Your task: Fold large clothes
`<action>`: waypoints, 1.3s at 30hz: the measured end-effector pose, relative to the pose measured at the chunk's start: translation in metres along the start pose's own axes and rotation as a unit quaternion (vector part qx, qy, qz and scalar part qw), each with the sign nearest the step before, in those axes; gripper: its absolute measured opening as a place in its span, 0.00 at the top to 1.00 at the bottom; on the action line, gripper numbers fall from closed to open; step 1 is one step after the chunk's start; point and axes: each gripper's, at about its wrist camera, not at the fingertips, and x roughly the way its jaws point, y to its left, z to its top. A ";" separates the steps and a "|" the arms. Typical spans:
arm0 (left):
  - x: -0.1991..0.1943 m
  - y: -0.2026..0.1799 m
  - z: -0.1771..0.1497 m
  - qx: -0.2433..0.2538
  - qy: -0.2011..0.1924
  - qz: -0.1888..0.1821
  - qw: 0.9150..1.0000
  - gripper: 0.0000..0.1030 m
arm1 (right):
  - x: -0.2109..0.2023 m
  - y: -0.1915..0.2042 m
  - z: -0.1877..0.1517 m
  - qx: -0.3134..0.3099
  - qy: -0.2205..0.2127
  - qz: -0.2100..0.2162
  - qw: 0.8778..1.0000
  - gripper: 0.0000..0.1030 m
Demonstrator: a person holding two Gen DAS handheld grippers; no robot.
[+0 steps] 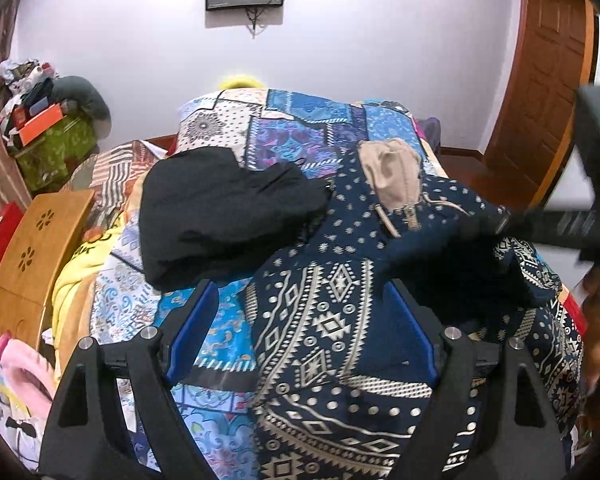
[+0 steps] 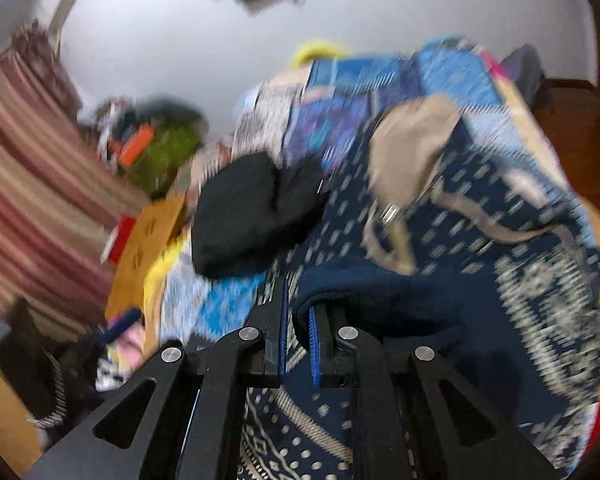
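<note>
Navy cloth printed with cream geometric bands, the large garment (image 1: 332, 320), lies spread over the bed's blue patchwork quilt (image 1: 300, 128). A crumpled black garment (image 1: 220, 212) sits beside it and a beige drawstring pouch (image 1: 392, 176) rests on top. The left gripper (image 1: 300, 332) hovers over the print, fingers wide apart. The right gripper (image 2: 298, 332) has its fingers clamped on a plain navy fold of the garment. A wooden board (image 1: 40, 248) leans by the bed.
</note>
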 end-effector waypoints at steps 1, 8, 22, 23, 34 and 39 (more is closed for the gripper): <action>-0.001 0.003 -0.001 -0.002 0.001 0.002 1.000 0.18 | 0.012 0.002 -0.005 -0.003 0.019 -0.001 1.000 0.92; 0.002 0.014 -0.008 -0.009 0.014 0.000 1.000 0.18 | 0.061 0.001 -0.032 -0.002 0.117 -0.005 0.993 0.92; 0.028 -0.032 -0.007 0.030 0.046 -0.025 0.998 0.18 | -0.033 -0.029 -0.024 -0.024 0.019 -0.076 0.997 0.52; 0.032 -0.038 -0.008 0.037 0.051 -0.027 0.998 0.18 | -0.041 -0.036 -0.023 -0.024 0.006 -0.093 0.995 0.52; 0.092 -0.100 -0.033 0.154 0.126 -0.024 0.980 0.18 | -0.081 -0.115 -0.028 0.023 -0.033 -0.207 0.977 0.50; 0.118 -0.117 -0.039 0.179 0.138 -0.006 0.974 0.18 | -0.078 -0.147 -0.039 0.067 -0.011 -0.207 0.976 0.50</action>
